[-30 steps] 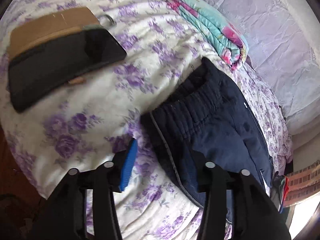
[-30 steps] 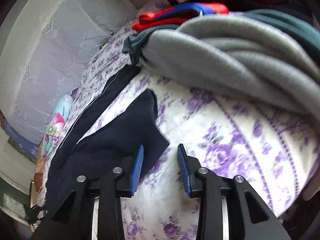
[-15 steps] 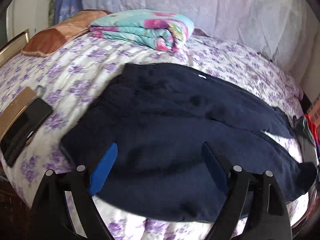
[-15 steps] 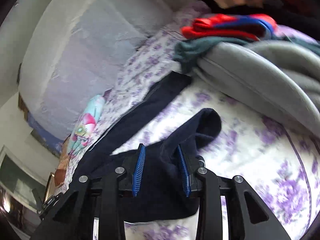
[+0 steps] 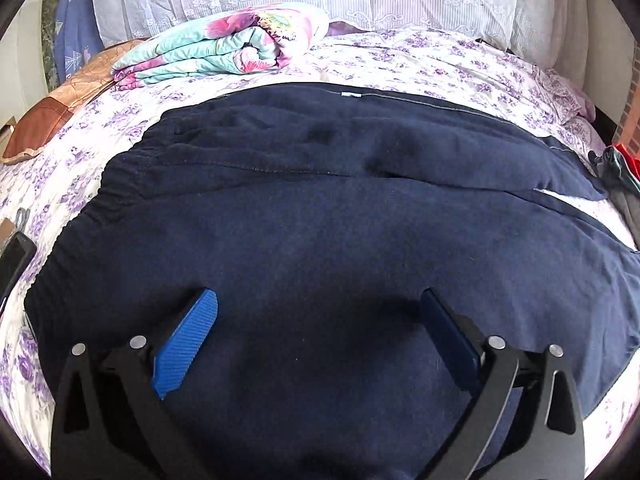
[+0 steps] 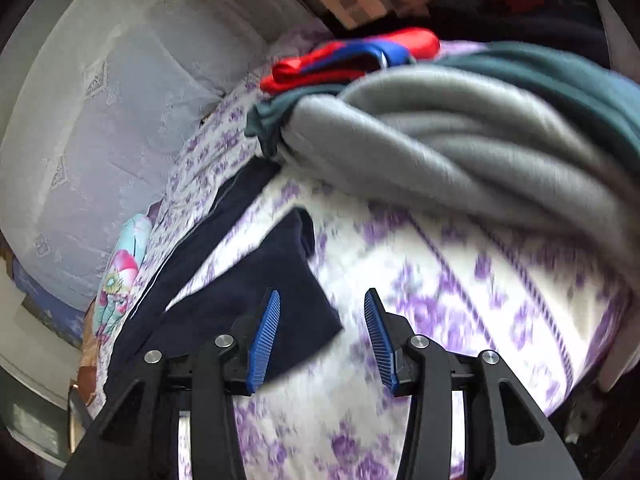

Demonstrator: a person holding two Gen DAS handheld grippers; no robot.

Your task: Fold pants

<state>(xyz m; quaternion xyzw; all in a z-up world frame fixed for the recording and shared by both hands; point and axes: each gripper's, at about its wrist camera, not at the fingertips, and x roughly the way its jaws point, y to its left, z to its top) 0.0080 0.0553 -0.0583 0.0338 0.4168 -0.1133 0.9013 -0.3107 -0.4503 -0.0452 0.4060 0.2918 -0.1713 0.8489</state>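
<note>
Navy pants (image 5: 320,200) lie spread across the purple-flowered bedsheet (image 5: 440,64), with the elastic waistband at the left. My left gripper (image 5: 316,296) hovers over the near part of the pants. Its jaws are opening wide and grip nothing. In the right wrist view, which is blurred, the end of one pant leg (image 6: 280,272) rests flat on the sheet. The other leg (image 6: 224,216) runs behind it. My right gripper (image 6: 323,294) is just above the cuff corner; its jaws are opening and the pads do not press the cloth.
A folded floral quilt (image 5: 224,48) and a brown pillow (image 5: 60,100) lie at the head of the bed. A dark phone (image 5: 14,256) sits at the left edge. A grey blanket (image 6: 440,140), a green garment (image 6: 560,76) and a red-blue one (image 6: 352,56) are piled beyond the leg ends.
My left gripper rolled and swung from beside the waistband to over the pants, opening wide. My right gripper held the leg cuff raised half a second ago; the cuff now lies on the sheet.
</note>
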